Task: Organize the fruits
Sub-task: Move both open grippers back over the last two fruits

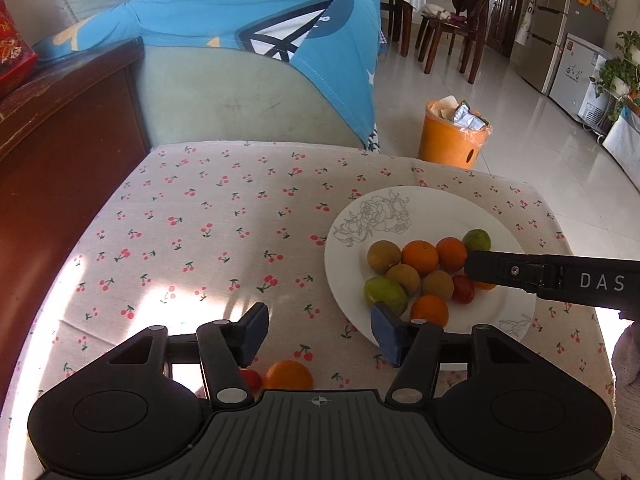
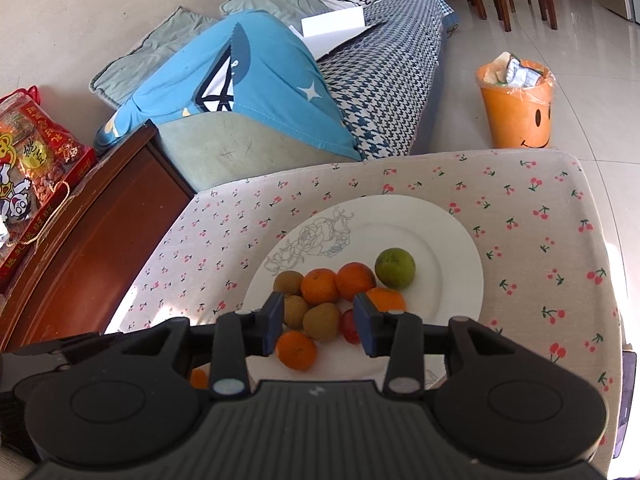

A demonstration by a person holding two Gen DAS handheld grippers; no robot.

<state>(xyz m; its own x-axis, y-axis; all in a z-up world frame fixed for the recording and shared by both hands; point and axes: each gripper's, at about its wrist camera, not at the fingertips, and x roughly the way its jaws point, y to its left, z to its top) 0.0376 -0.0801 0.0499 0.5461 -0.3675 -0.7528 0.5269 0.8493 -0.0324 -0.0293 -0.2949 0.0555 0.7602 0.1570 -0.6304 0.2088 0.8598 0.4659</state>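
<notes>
My left gripper [image 1: 320, 330] hangs spread and empty over the cherry-print tablecloth [image 1: 208, 216], an orange [image 1: 289, 375] lying loose beneath it. My right gripper [image 2: 320, 322], jaws parted and gripping nothing, hovers over the fruits piled on the white plate [image 2: 440, 240].

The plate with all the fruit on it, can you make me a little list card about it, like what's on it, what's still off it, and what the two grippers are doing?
plate: white round plate with grey flower drawing, on cherry-print tablecloth
on plate: orange, brown, green and one small red fruit, bunched together
off plate: orange fruit and small red fruit on the cloth
left gripper: open, empty
right gripper: open, empty, over the pile
</notes>
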